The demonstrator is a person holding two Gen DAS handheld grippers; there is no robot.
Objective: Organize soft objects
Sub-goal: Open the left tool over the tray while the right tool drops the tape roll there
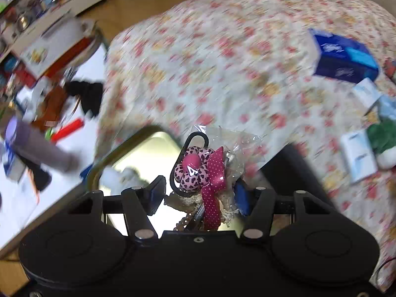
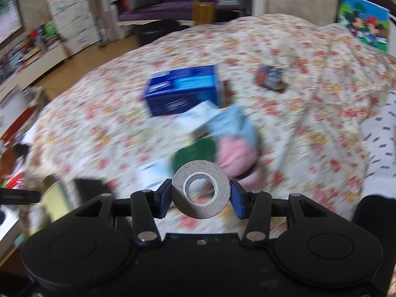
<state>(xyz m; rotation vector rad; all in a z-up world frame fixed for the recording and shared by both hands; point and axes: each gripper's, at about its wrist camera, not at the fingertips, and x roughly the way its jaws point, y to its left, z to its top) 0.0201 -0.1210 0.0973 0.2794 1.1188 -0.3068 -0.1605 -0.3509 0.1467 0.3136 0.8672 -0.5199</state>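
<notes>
Seen from both wrist views: a bed with a floral cover (image 1: 222,57), filling most of each picture, blurred. Lying on it, a dark blue box (image 2: 182,90), well apart from the bed's near edge. Near that box, toward the camera, a loose heap of soft things — a light blue cloth (image 2: 232,123), a pink soft piece (image 2: 235,156), a green soft piece (image 2: 195,153) and white packets (image 1: 356,156); too smeared to name more exactly. Farther back on the cover, a small dark red-and-blue object (image 2: 271,78), apart from the rest.

Left of the bed in the left wrist view, a white counter (image 1: 81,148) crowded with blurred items. Just below the left gripper (image 1: 198,195), a shiny golden metal tin (image 1: 148,148), open, with something white inside.

Held in the left gripper, a clear plastic bag of hair accessories (image 1: 203,170) — pink heart-print flower, dotted magenta ribbon, black clip, lace; jaws narrow, pressing on the bag's lower part.

Held in the right gripper (image 2: 201,196), a grey roll of tape (image 2: 200,188), standing on edge above the bed, jaws closed against its two flat sides.
</notes>
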